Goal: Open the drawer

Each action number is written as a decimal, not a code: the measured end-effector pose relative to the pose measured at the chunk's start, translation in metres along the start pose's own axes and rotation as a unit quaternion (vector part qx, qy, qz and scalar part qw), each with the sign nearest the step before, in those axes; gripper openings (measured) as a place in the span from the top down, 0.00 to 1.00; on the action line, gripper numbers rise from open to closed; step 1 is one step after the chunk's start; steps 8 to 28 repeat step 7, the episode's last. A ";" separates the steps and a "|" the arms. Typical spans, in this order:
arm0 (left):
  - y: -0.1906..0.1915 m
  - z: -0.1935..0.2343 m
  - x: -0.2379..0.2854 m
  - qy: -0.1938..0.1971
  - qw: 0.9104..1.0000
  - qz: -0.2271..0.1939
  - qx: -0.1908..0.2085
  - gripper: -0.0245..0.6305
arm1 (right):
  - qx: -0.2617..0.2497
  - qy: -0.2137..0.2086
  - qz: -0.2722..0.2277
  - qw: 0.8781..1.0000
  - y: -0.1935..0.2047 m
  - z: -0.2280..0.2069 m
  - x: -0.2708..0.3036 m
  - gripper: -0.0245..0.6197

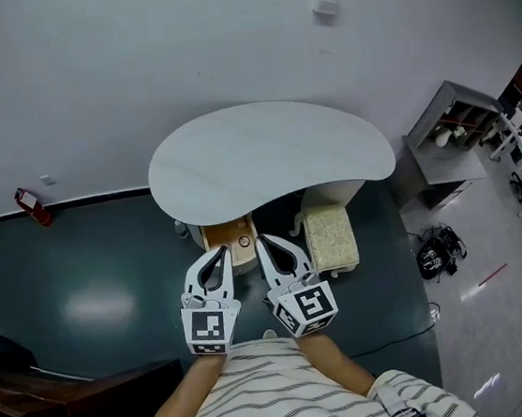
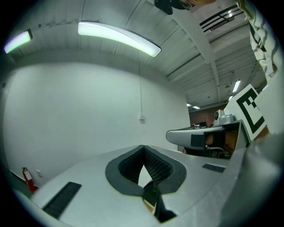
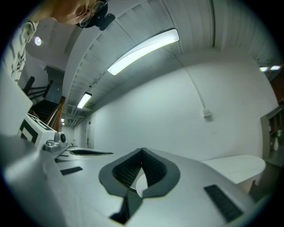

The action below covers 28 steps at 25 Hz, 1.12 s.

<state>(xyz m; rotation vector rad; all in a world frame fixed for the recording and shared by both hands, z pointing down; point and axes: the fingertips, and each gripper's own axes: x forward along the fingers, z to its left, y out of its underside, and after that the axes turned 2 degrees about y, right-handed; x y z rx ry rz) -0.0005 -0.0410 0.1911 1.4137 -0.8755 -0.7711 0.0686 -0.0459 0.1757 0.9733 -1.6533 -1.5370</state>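
Head view: white kidney-shaped table (image 1: pixel 268 150) against the wall (image 1: pixel 129 58), dark floor (image 1: pixel 90 280) open on its left; left gripper (image 1: pixel 222 249) and right gripper (image 1: pixel 261 241), both clenched empty, hang by its near edge.

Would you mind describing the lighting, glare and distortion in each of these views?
Head view: fisheye bowing, soft glare on the dark floor, table evenly lit. Left gripper view: heavy fisheye, dark corners, lamp blown out. Right gripper view: the same, with its lamp overexposed.
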 end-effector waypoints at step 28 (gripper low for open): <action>-0.004 -0.003 0.005 -0.006 1.000 -0.005 0.004 0.96 | -0.010 -0.011 -0.001 1.000 -0.002 -0.002 0.000 0.94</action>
